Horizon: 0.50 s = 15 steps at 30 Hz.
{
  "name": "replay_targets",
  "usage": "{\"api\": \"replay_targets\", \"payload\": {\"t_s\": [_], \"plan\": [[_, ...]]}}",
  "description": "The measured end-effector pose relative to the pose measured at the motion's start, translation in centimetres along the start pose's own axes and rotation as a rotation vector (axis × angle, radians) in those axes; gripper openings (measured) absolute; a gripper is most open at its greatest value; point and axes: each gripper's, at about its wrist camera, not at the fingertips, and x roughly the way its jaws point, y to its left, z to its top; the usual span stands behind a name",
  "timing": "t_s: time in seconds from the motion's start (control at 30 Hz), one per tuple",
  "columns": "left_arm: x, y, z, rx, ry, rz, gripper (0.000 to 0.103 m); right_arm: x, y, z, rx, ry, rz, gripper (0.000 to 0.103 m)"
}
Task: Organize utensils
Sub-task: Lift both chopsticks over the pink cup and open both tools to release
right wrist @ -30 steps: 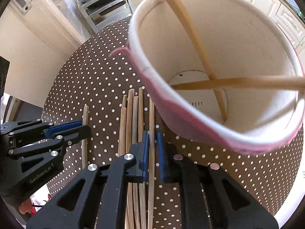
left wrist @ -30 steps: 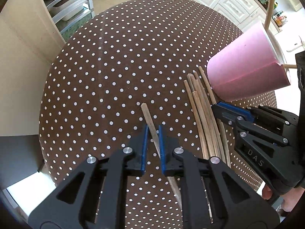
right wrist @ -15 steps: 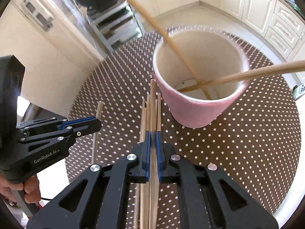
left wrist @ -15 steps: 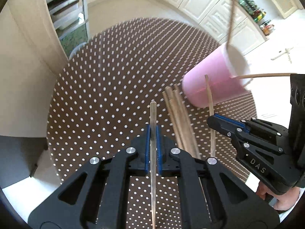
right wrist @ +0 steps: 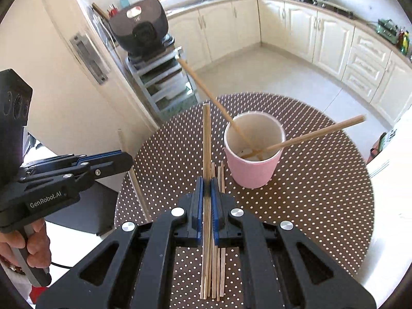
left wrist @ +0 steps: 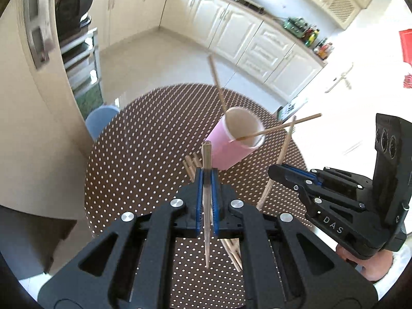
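Two claws, marked "DAS" and "GenRobot.AI", each pinch one chopstick.

Both claws lifted chopsticks, seemingly.

Surface: dark brown cloth, regular white polka dots. Cup: pink outside, white inside. Chopsticks beside the cup: pale tan wood, as are the two sticks in the cup. Left gripper and right gripper: black bodies, blue pads, silver screws. Cabinets beyond the cup: cream. Stool: light blue.
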Motion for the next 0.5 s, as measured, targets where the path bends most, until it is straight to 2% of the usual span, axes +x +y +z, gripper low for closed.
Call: {"api": "replay_targets", "payload": {"t_s": [0.1, 0.2, 0.5], "plan": [[-1.8, -1.1, 0.3, 0.027, -0.042, -0.021, 0.006, -2.6, 0.1, -0.5, 0.004, -0.041, -0.02, 0.005], [-3.1, -2.1, 0.5, 0.047, -0.073, -0.038, 0.006, -3.3, 0.5, -0.4, 0.009, -0.082, -0.038, 0.005], [-7.0, -4.6, 3.3, 0.1, -0.205, -0.067, 0.006, -8.4, 0.5, 1.6, -0.006, -0.216, -0.089, 0.005]]}}
